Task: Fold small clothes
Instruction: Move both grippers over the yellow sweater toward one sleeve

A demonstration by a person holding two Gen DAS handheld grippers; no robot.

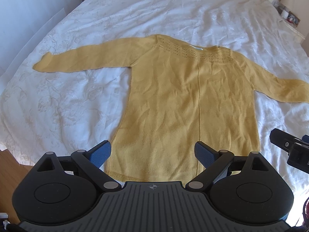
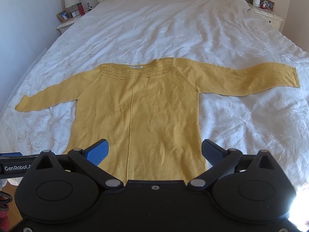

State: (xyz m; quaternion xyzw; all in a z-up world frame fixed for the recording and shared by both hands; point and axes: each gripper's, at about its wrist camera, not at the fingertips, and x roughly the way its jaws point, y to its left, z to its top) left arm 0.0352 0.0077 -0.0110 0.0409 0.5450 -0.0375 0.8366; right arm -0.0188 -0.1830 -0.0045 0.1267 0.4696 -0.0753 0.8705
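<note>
Yellow knit sweater (image 1: 185, 96) is laid flat, sleeves spread, on white bedspread (image 1: 77, 89). Left gripper (image 1: 152, 154) & right gripper (image 2: 154, 150) are held wide apart above hem, nothing gripped.

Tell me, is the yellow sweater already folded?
No, the yellow sweater lies flat on the white bed with both sleeves spread out sideways.

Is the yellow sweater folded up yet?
No, the yellow sweater lies spread flat on the white bed, both sleeves stretched out sideways.
</note>
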